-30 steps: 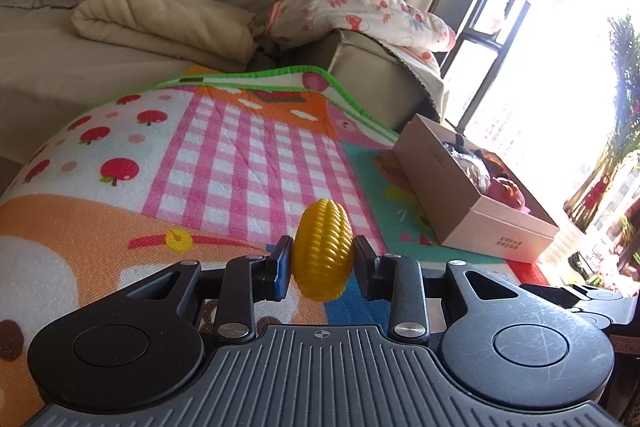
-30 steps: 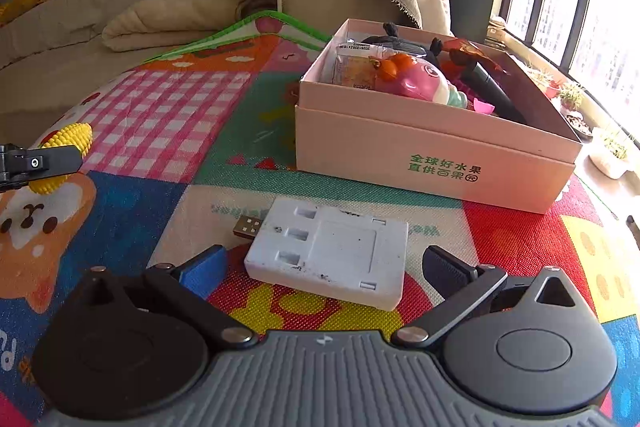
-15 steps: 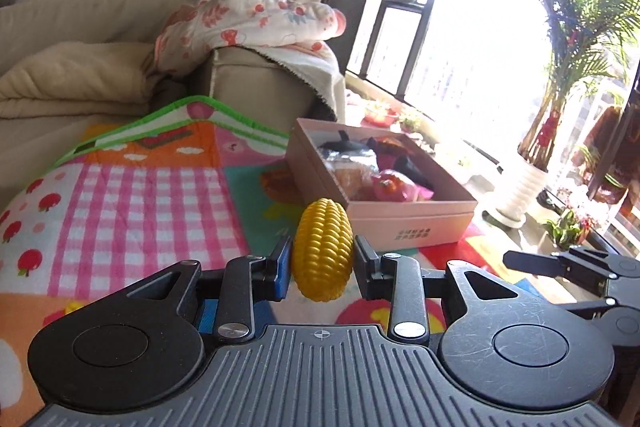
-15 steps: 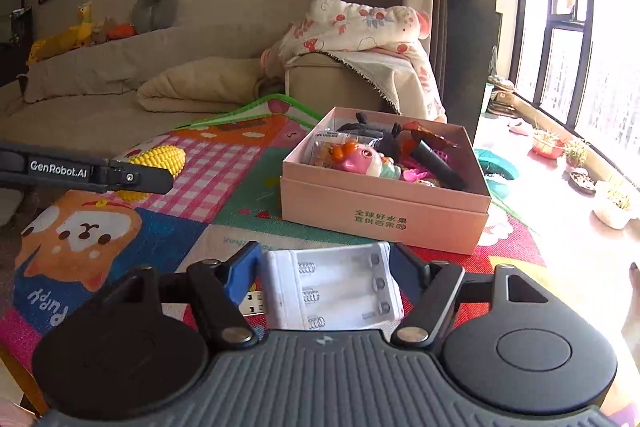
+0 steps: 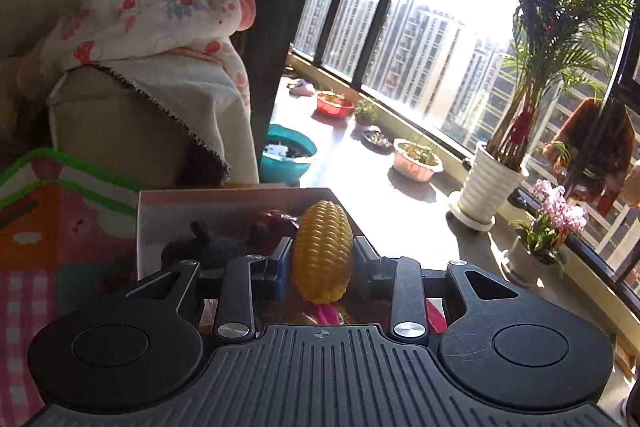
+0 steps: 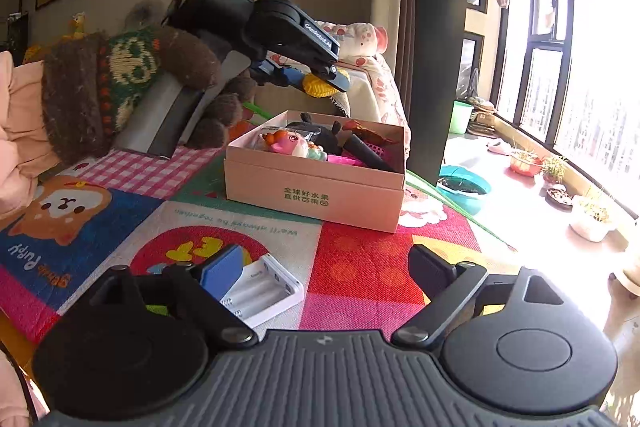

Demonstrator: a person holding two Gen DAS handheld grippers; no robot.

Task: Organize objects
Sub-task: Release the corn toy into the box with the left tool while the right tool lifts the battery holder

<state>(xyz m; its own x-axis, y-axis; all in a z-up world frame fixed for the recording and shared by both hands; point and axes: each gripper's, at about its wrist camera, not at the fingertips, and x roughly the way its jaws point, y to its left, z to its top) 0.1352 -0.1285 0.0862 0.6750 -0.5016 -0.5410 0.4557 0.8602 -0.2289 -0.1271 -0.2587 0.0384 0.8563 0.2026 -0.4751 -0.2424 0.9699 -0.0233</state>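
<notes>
Your right gripper [image 6: 326,277] sits nearest, low over the play mat [image 6: 360,267]. Its jaws stand wide and have just been opening; nothing is pressed between the pads. The white battery charger [image 6: 260,293] lies flat on the mat just beside and partly behind the blue left pad, with open mat between the two pads.

Your left gripper [image 5: 322,263] has its jaws drawn narrow onto the toy corn [image 5: 322,251]. The corn stands roughly upright, both pads pressing its sides, its tip rising above the fingers. In the right wrist view the same gripper [image 6: 326,83] hangs in the air above the far left part of the box, corn [image 6: 318,85] showing yellow between the fingers. Your hand wears a brown knitted glove [image 6: 120,83] around its handle.

Beyond both grippers, the pink cardboard box [image 6: 316,191] rests on the mat, open at the top. Inside lie a pink-and-orange toy figure [image 6: 290,143], a dark plush toy [image 6: 320,135], a black cylinder [image 6: 366,153] leaning toward the right wall and some pink plastic pieces.

Farther back: sofa arm [image 5: 120,131] draped with a floral blanket [image 5: 160,23]. By the window stand a teal basin [image 5: 288,155] and a potted palm [image 5: 520,107] in a white pot.
</notes>
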